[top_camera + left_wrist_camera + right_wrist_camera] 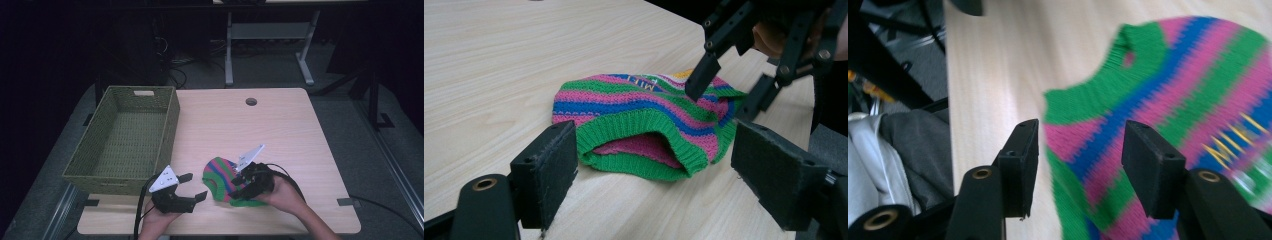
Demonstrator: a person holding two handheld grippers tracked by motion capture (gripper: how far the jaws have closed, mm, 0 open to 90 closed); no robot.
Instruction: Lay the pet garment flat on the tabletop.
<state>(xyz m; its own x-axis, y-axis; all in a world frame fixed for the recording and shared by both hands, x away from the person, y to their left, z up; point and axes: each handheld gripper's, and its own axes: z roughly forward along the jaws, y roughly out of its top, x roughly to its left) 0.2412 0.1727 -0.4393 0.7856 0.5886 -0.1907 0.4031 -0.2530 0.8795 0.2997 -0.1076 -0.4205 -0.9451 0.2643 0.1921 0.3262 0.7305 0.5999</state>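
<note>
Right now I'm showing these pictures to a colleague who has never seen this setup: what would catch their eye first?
The striped knit hat in pink, green and blue, lying near the front edge of the pale wooden table, stands out most. The right gripper hovers over it with fingers apart, and the left gripper waits open just to its left. Next is the empty green woven basket at the table's left side.

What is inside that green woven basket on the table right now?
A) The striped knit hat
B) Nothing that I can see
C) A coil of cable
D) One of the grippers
B: the green woven basket shows a bare woven floor in the high view, while the striped knit hat lies on the table beside it.
</note>
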